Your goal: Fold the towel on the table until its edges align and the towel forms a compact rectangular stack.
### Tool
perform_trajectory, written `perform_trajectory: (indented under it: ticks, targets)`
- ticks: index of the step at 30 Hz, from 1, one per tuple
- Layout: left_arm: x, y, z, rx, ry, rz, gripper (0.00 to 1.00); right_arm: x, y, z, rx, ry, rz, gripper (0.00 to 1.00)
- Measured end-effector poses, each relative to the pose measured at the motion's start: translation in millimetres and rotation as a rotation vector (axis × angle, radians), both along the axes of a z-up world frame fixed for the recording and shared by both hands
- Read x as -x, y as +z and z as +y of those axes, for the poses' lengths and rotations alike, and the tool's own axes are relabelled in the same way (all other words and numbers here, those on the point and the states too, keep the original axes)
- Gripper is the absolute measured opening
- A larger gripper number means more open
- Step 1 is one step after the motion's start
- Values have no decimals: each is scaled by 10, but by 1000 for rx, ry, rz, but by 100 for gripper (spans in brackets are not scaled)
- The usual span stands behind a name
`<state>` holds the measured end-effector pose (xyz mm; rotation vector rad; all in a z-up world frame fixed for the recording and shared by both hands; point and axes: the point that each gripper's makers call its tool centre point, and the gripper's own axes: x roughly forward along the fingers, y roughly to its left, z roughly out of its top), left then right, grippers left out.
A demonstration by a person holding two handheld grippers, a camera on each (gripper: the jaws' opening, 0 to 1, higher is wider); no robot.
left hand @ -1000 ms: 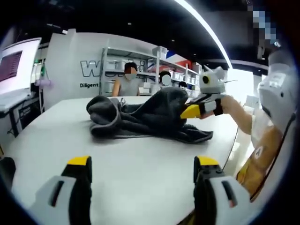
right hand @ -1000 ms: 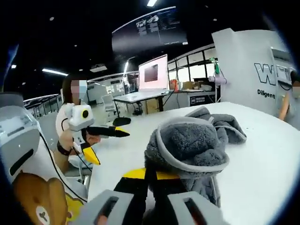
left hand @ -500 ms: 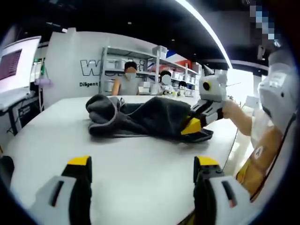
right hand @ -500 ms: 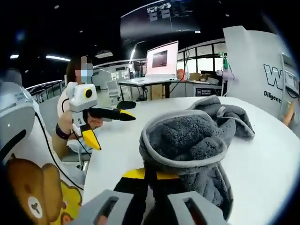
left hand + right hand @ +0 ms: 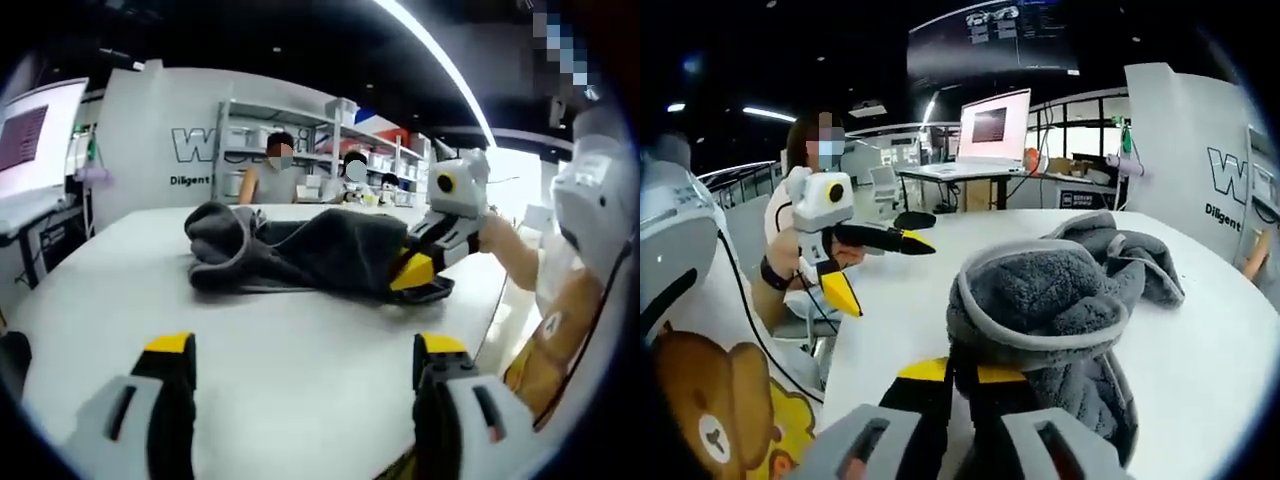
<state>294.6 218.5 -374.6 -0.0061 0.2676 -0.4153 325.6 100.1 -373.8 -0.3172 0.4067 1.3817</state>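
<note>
Judging from the left gripper view, folding is barely begun: the towel, thick dark-grey terry, lies crumpled far on the matte white surface; the left gripper fingers are spread wide, empty. In the right gripper view, the right gripper fingers are pinched on what is probably a piped hem.
</note>
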Motion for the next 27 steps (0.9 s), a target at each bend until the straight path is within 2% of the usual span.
perform_trajectory:
  ticks: [11, 16, 21, 27]
  targets:
    - [4, 10, -15, 1, -8, -5, 94, 93, 146, -127, -2, 3, -32, 12]
    - [9, 17, -34, 1, -16, -7, 94, 79, 246, -272, -3, -19, -60, 12]
    - [16, 31, -39, -1, -19, -9, 94, -11, 377, -457, -12, -65, -94, 12]
    - [14, 58, -50, -6, -24, -13, 94, -224, 549, -707, -36, -154, -131, 14]
